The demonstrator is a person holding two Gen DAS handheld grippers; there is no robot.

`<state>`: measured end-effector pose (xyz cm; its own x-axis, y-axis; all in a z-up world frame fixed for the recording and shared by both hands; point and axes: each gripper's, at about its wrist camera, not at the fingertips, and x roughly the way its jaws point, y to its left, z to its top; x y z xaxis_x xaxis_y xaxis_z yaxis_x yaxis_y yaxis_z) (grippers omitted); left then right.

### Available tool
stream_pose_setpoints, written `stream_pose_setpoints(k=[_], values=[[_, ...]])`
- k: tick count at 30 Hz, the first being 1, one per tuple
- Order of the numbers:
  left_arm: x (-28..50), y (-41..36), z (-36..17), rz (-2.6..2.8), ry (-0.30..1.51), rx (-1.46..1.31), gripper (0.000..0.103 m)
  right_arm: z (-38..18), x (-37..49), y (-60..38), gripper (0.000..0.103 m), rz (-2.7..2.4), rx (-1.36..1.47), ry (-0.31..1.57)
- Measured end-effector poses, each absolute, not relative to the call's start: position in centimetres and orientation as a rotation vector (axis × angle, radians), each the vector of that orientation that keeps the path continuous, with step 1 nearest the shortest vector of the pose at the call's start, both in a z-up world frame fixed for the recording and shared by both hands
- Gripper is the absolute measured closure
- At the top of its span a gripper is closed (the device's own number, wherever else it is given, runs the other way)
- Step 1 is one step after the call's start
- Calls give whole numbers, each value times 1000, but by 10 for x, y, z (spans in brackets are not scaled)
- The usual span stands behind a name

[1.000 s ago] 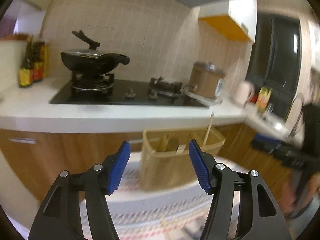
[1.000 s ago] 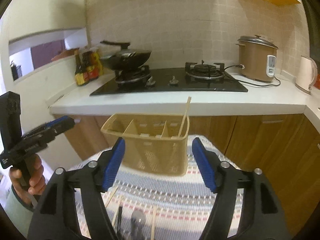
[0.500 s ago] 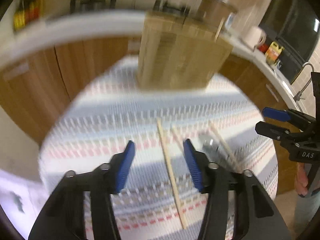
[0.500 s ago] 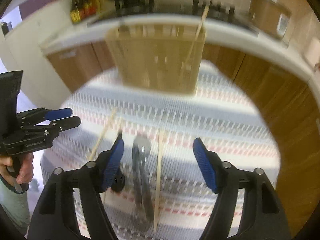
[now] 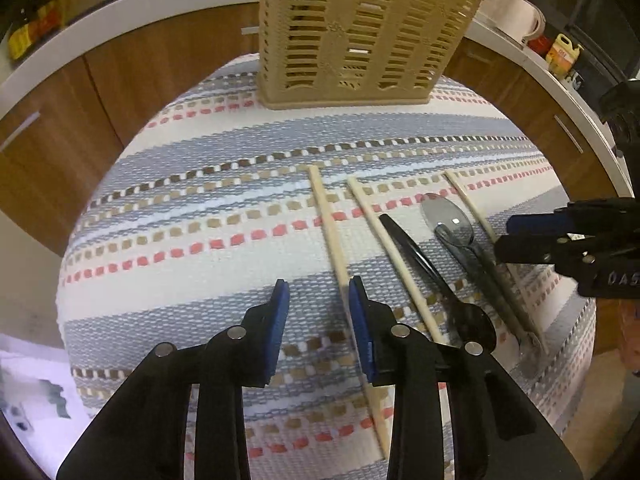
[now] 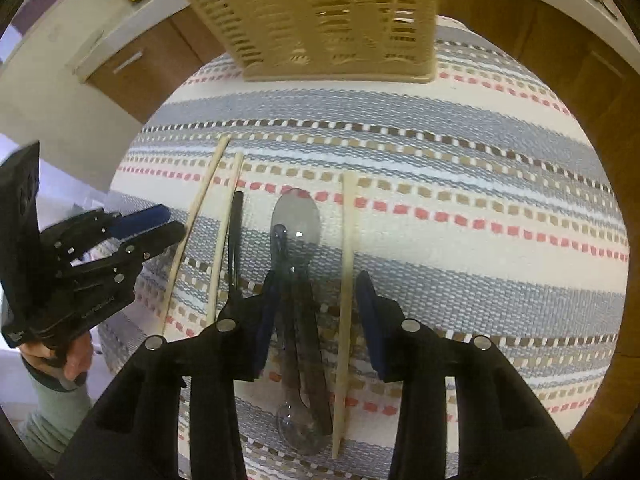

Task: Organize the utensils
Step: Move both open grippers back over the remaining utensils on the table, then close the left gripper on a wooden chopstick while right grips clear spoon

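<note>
Hovering both grippers over the striped cloth; utensils loose below, beige caddy at 12 o'clock.

I read left gripper jaws apart, empty, leftmost chopstick just beside its right pad. Right gripper gapes around the clear spoons and one chopstick, gripping nothing. Black spoon lies between, at 3 o'clock of the left gripper.

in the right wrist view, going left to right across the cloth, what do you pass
Left gripper → first wooden chopstick → second wooden chopstick → black spoon handle → clear spoon → third wooden chopstick → bare striped cloth.
</note>
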<state>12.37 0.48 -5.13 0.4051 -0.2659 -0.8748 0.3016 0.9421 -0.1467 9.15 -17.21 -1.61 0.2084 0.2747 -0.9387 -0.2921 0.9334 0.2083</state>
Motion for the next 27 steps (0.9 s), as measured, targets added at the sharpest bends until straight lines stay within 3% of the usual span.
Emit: stream_pose_setpoints(k=[12, 20, 27], values=[[125, -11, -50, -373, 1099, 89, 75, -29, 104, -150, 88, 402, -77, 1347], [128, -12, -49, -376, 1123, 105, 75, -28, 103, -151, 87, 349, -138, 1360], [145, -32, -49, -367, 1159, 181, 68, -33, 104, -117, 85, 328, -302, 1364]])
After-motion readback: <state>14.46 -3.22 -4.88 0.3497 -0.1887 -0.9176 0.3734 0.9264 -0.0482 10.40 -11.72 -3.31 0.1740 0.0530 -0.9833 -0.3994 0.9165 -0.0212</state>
